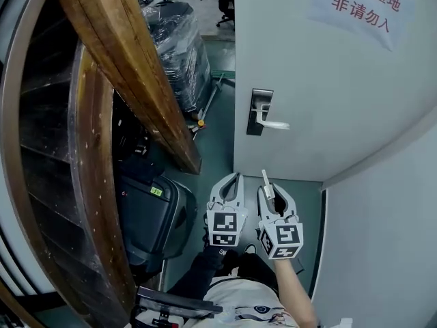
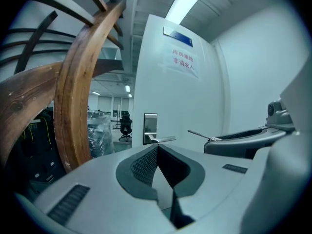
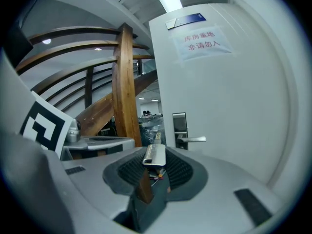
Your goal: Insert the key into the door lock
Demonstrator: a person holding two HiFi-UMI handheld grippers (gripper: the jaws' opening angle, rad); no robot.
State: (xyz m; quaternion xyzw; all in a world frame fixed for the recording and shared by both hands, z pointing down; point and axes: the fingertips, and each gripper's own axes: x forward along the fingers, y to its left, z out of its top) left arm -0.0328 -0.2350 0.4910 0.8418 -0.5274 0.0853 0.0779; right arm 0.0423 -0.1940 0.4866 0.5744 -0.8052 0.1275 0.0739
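Door: the grey door stands ahead of me, well apart.
Lock: its plate lies almost straight ahead of my right claw.
Left claw: pressed together, empty, just beside the right.
Key: pinched in my right claw, long axis pointing forward at the lock.

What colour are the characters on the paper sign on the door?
Red, on a white sign; clearest in the head view.
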